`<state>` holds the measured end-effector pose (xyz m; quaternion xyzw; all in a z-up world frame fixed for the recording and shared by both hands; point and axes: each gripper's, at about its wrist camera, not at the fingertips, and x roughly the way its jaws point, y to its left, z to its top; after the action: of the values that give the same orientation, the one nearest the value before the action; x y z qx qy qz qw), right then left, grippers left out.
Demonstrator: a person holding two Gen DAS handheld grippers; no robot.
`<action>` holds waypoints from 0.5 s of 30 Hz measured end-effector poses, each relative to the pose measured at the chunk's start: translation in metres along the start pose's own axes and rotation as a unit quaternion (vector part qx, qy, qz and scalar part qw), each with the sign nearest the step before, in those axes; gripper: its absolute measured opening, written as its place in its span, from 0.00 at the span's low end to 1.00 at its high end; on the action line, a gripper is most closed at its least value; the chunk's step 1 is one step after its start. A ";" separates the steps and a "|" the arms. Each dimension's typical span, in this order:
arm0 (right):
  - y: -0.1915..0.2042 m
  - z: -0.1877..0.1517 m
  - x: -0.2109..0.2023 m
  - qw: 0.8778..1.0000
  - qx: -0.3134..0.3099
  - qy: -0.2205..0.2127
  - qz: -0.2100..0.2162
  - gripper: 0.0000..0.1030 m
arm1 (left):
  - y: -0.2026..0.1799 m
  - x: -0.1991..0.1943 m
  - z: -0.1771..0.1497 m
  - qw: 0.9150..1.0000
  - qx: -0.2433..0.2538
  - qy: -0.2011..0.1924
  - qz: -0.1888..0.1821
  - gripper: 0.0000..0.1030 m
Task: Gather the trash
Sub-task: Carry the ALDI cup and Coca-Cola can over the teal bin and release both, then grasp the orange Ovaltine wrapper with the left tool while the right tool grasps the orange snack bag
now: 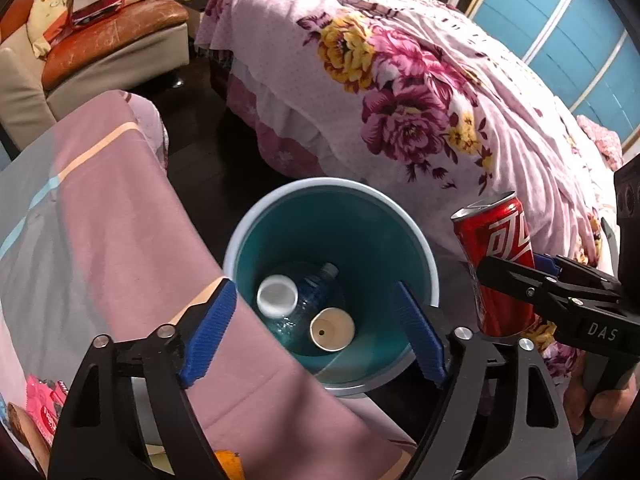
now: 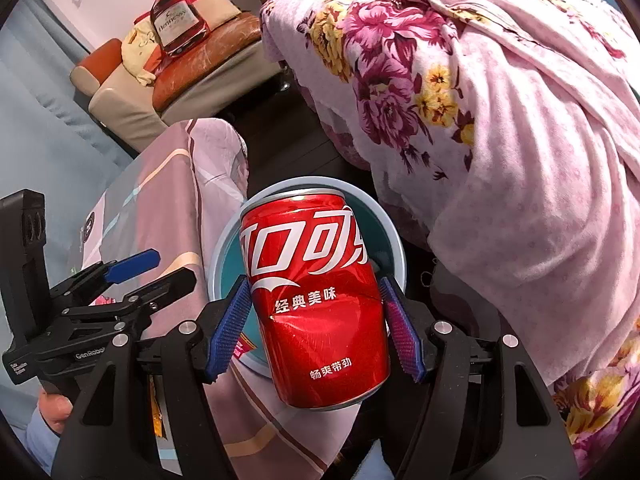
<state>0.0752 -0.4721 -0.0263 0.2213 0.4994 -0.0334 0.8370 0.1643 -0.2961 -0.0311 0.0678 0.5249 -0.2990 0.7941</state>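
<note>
Fingers (image 2: 394,328) of the right gripper (image 2: 316,328) pinch a dented red can (image 2: 316,292) upright beside the bin (image 1: 240,248); carry it above the opening, then release; left gripper (image 1: 316,332) hangs spread and empty over the bin, so draw it aside.

Bright, even indoor light; glare on the red can (image 2: 320,300); fisheye bends edges, corners vignetted black.
</note>
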 end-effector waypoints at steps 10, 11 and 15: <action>0.014 0.000 0.011 1.000 -0.011 0.012 -0.006 0.61 | 0.028 -0.021 -0.017 1.000 -0.025 -0.006 0.003 0.85; 0.016 0.000 0.012 1.000 -0.012 0.014 -0.007 0.61 | 0.031 -0.024 -0.020 1.000 -0.028 -0.007 0.004 0.85; 0.025 -0.002 0.020 1.000 -0.017 0.022 -0.009 0.61 | 0.043 -0.034 -0.029 0.999 -0.037 -0.009 0.006 0.86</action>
<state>0.0908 -0.4457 -0.0356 0.2030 0.5202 -0.0273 0.8291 0.1562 -0.2353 -0.0234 0.0383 0.5279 -0.2754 0.8025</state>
